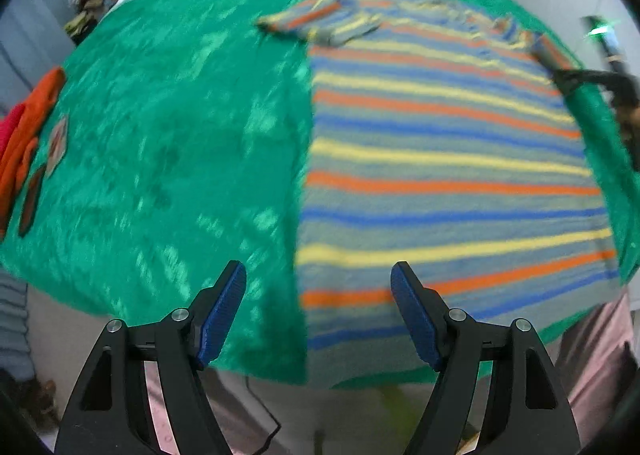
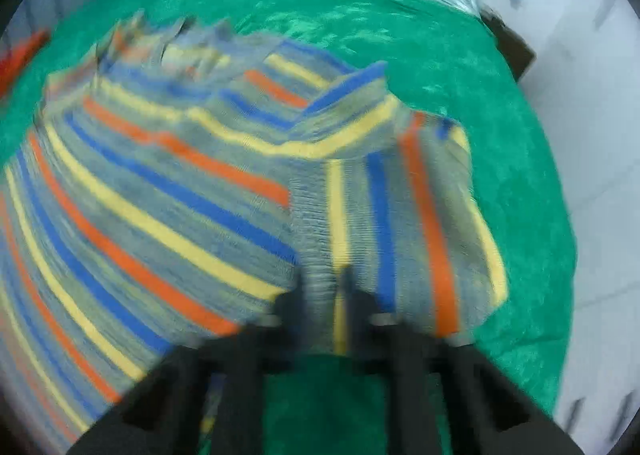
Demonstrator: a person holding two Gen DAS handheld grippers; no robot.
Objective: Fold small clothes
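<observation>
Fabric is the whole matter in the left wrist view: a striped shirt in blue, yellow and orange on grey lies flat on the green bedspread, filling the right half of the cover, with its hem at the near edge and its collar and one short sleeve toward the far edge. The left gripper hangs above the near edge with its jaws spread wide and nothing between them; the shirt's left side edge runs just under the gap. Orange and red garments lie at the left edge of the cover, well apart from the shirt. Beyond the shirt's far right corner a dark shape is probably the other gripper.

From the right wrist view, heavily blurred, the right gripper is pressed together on the shirt, pinching a fold of cloth at what looks like the right sleeve, which stands turned over toward the body.

By its look the knit is light, soft and limp, with no stiffness of its own, so it should drape and drag rather than hold a crease. Seams, hems and sleeve edges seem the best places to pinch, taking both layers together.
</observation>
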